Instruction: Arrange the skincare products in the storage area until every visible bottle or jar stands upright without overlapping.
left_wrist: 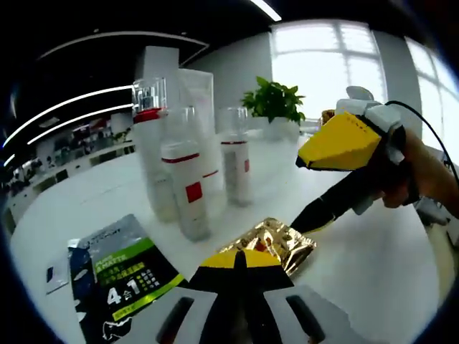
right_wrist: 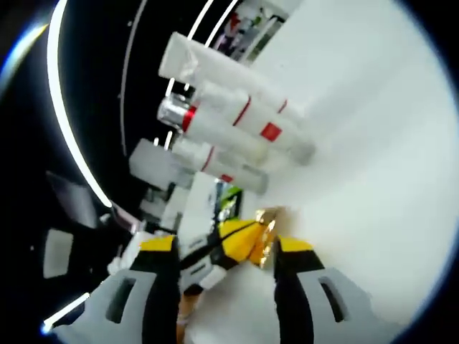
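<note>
Left gripper view: gold sachet (left_wrist: 276, 244) just beyond tool (left_wrist: 240, 266).

Bottles (left_wrist: 188, 188) stand clustered upright on a table (left_wrist: 373, 251), a potted plant (left_wrist: 275, 102) behind them, a sachet (left_wrist: 118, 276) and foil pouch (left_wrist: 276, 240) lying in front.

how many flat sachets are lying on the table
2: a dark and green sachet at the near left, and a gold foil sachet in front of the upright bottles, by both grippers' tips. Others may be hidden.
</note>
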Action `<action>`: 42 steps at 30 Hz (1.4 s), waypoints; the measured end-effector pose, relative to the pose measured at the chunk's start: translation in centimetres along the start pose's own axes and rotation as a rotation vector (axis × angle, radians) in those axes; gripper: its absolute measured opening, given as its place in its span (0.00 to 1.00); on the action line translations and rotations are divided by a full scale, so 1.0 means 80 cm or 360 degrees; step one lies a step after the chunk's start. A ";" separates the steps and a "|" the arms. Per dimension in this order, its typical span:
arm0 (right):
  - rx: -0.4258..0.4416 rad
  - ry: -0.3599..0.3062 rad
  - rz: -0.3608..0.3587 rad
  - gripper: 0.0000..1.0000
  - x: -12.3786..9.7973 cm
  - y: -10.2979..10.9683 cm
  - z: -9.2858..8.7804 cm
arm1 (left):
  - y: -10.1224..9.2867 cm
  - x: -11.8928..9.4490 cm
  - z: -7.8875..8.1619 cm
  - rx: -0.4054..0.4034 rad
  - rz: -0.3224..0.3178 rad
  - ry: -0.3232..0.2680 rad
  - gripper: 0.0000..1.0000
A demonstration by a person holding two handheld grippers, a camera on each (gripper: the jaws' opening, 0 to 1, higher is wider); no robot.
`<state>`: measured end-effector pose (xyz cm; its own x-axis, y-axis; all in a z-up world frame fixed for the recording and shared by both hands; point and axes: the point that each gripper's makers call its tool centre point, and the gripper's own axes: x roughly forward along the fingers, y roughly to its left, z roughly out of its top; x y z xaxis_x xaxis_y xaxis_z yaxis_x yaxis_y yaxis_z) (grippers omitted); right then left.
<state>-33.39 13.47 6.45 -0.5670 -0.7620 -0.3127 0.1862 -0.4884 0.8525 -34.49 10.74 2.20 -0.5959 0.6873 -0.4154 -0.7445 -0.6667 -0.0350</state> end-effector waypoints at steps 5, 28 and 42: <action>-0.0064 0.0047 -0.0171 0.13 0.014 -0.022 -0.008 | -0.004 -0.001 -0.001 -0.0026 -0.0003 -0.0015 0.00; -0.0369 -0.0211 0.0056 0.00 -0.013 0.040 0.040 | -0.002 -0.071 0.089 -0.0635 -0.0549 -0.0686 0.38; -0.0310 -0.0388 0.0703 0.00 0.020 0.141 0.071 | 0.029 -0.166 0.093 -0.0746 -0.0788 -0.0777 0.48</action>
<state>-36.73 9.18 17.92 -0.5664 -0.8032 0.1842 0.5814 -0.2311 0.7801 -30.54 2.19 14.41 -0.3770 0.9077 0.1840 -0.8164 -0.2319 -0.5289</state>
